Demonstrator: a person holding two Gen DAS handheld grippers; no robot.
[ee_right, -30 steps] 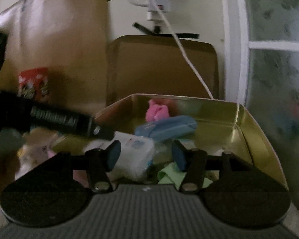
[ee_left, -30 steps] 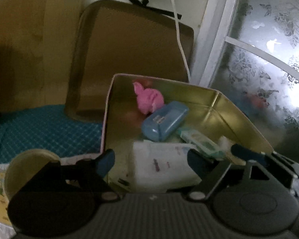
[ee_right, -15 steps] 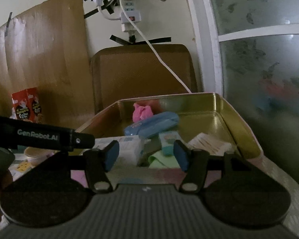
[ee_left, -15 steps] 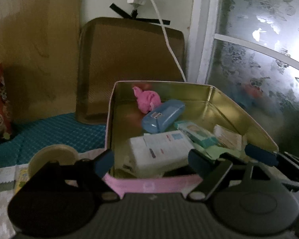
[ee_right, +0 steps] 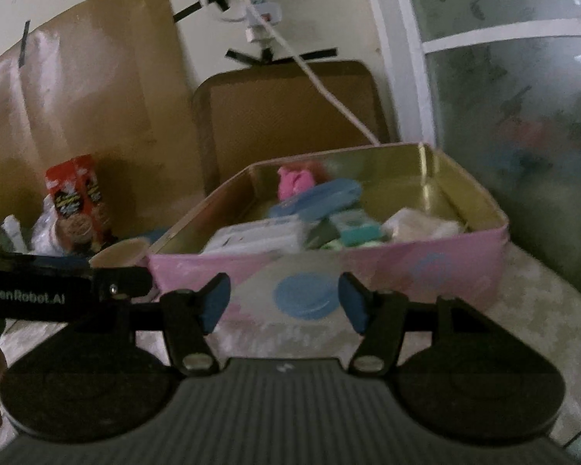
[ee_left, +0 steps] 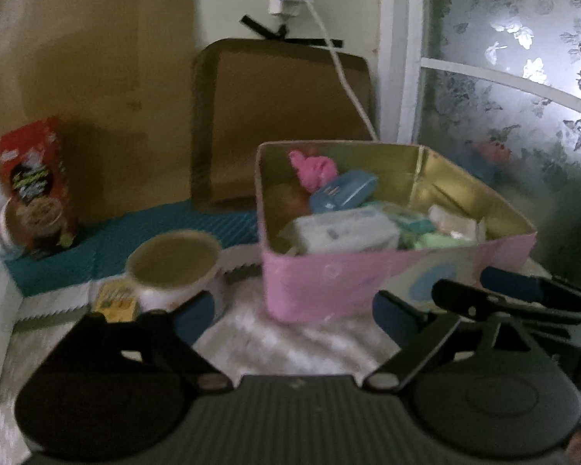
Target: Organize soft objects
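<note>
A pink tin box (ee_left: 368, 275) (ee_right: 406, 267) with a gold inside stands on the table. It holds a pink soft toy (ee_left: 313, 168) (ee_right: 294, 182), a blue case (ee_left: 344, 192) (ee_right: 317, 197), a white tissue pack (ee_left: 341, 232) (ee_right: 255, 236), a teal packet (ee_right: 358, 228), green cloth (ee_left: 437, 240) and a cream pad (ee_right: 418, 226). My left gripper (ee_left: 294, 316) is open and empty, in front of the box. My right gripper (ee_right: 284, 304) is open and empty, facing the box's front wall.
A round cream cup (ee_left: 174, 265) (ee_right: 118, 257) sits left of the box on a white cloth. A red snack box (ee_left: 35, 182) (ee_right: 77, 203) stands at far left. A brown tray (ee_left: 282, 116) leans on the wall behind. A frosted window (ee_left: 503, 97) is right.
Both grippers have pulled back from over the box, so its pink outer wall now shows. Both stay open and empty. The box contents have not moved.
</note>
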